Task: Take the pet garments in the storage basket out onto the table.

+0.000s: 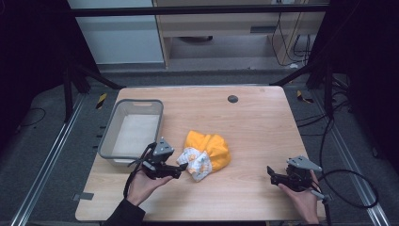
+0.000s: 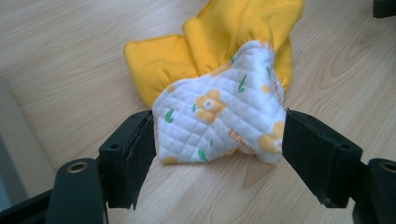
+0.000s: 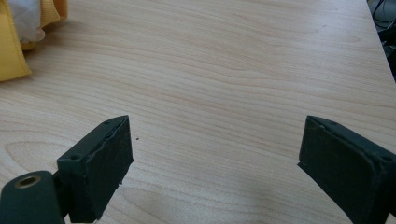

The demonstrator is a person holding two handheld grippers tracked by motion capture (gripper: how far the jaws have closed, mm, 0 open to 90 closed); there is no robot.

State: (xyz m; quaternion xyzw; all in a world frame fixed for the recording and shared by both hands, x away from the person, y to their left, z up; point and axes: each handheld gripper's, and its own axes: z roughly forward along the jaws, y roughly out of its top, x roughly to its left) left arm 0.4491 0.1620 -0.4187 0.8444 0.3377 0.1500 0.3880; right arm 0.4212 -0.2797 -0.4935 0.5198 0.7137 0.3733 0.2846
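A crumpled yellow garment with a white quilted lining printed with yellow flowers lies in the middle of the wooden table. My left gripper is open at the garment's left end. In the left gripper view its jaws stand on either side of the quilted flap, close to its edges and not clamped on it. My right gripper is open low over bare wood near the table's front right, with nothing between its jaws. A corner of the garment shows far off to its left.
An empty grey plastic basket stands at the table's left side, just behind my left gripper; its wall shows at the left edge. A black round cap sits in the tabletop at the back. Cables lie on the floor at right.
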